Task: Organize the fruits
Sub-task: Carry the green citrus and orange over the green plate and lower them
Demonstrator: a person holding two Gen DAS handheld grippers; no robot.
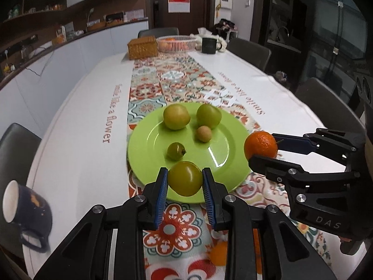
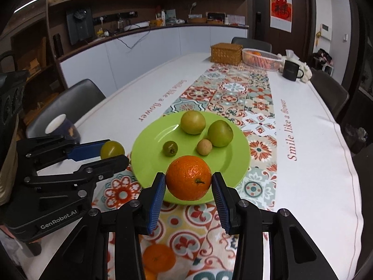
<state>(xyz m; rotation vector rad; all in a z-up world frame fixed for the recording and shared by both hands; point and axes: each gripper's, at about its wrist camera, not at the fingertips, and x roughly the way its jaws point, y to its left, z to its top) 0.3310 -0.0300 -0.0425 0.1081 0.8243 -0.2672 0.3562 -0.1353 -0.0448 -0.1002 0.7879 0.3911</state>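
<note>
My left gripper (image 1: 185, 179) is shut on a green fruit (image 1: 185, 178) and holds it above the near rim of the green plate (image 1: 223, 161). My right gripper (image 2: 188, 178) is shut on an orange (image 2: 188, 177) above the plate's near edge (image 2: 240, 161). On the plate lie two large green fruits (image 1: 176, 117) (image 1: 208, 116), a small tan fruit (image 1: 204, 134) and a small green fruit (image 1: 176, 151). The right gripper with its orange (image 1: 260, 145) shows at the plate's right in the left wrist view. The left gripper with its green fruit (image 2: 112, 149) shows at the left in the right wrist view.
Another orange (image 2: 158, 257) lies on the patterned runner under my right gripper. A dark blue mug (image 1: 25, 212) stands at the near left table edge. At the far end stand a wicker box (image 1: 142, 47), a white basket with oranges (image 1: 176, 43) and a dark mug (image 1: 209, 45). Chairs surround the table.
</note>
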